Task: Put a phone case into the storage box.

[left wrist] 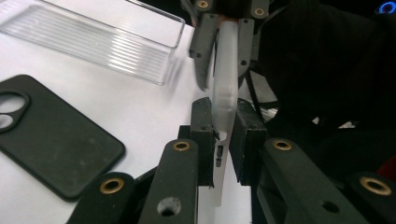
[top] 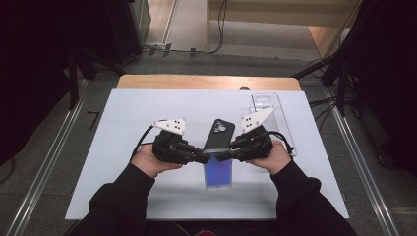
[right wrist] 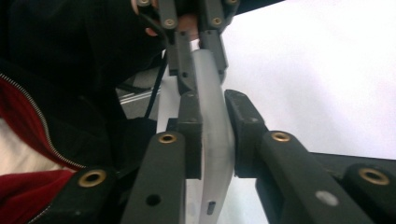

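Observation:
A phone-shaped slab [top: 218, 173] with a blue face and a pale translucent rim is held up over the white mat, its upper end between both grippers. My left gripper [top: 206, 158] is shut on its left edge; in the left gripper view the pads [left wrist: 203, 135] clamp the pale rim [left wrist: 226, 79]. My right gripper [top: 222, 155] grips the opposite edge, and in the right gripper view its pads [right wrist: 191, 135] sit against both faces of the slab [right wrist: 215, 154]. A black phone case [top: 219, 133] lies flat just behind it, camera hole up.
A clear plastic tray [top: 270, 115] lies at the back right of the white mat [top: 147, 108]; it also appears as a ribbed clear tray [left wrist: 93, 39] beyond the black case [left wrist: 51, 144]. The person's dark sleeves come in from the bottom edge.

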Action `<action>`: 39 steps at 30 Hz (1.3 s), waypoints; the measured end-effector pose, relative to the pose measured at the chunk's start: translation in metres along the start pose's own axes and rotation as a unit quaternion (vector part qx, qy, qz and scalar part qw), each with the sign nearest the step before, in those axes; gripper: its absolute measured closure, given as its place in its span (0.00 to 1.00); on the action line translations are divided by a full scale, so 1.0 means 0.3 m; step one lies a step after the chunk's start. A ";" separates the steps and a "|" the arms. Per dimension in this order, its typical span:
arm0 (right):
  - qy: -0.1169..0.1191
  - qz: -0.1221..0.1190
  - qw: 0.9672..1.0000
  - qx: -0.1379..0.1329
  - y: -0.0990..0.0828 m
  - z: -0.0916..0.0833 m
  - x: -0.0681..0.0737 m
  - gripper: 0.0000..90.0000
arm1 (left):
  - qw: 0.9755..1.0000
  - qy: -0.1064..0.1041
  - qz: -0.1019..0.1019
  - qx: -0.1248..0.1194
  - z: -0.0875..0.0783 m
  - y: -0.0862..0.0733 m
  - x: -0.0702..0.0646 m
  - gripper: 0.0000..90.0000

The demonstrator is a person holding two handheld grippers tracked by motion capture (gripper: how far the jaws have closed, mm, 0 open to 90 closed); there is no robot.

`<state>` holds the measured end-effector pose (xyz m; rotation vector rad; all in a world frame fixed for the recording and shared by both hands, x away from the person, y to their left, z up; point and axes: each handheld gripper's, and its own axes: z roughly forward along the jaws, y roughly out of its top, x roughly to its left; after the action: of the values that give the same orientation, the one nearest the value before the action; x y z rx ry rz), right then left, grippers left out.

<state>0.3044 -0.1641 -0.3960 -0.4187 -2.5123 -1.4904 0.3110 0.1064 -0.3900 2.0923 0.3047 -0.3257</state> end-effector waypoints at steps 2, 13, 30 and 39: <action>0.003 0.004 1.000 -0.003 0.001 -0.005 0.003 0.74 | 1.000 0.003 0.008 0.000 -0.005 0.000 -0.004 0.91; -0.058 0.022 0.998 -0.034 -0.002 -0.034 0.004 0.40 | 0.999 0.038 -0.034 -0.004 -0.046 0.000 0.015 0.91; -0.141 0.071 0.984 -0.082 -0.026 -0.005 -0.010 0.00 | 0.984 0.141 -0.107 -0.021 -0.091 0.011 0.025 0.91; -0.186 0.103 0.973 -0.090 -0.024 0.023 0.008 0.00 | 0.973 0.188 -0.127 -0.040 -0.108 0.019 0.017 0.91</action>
<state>0.2994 -0.1609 -0.4047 -1.0451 -2.4991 -1.6922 0.3213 0.1318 -0.3710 2.0291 0.8021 -0.0609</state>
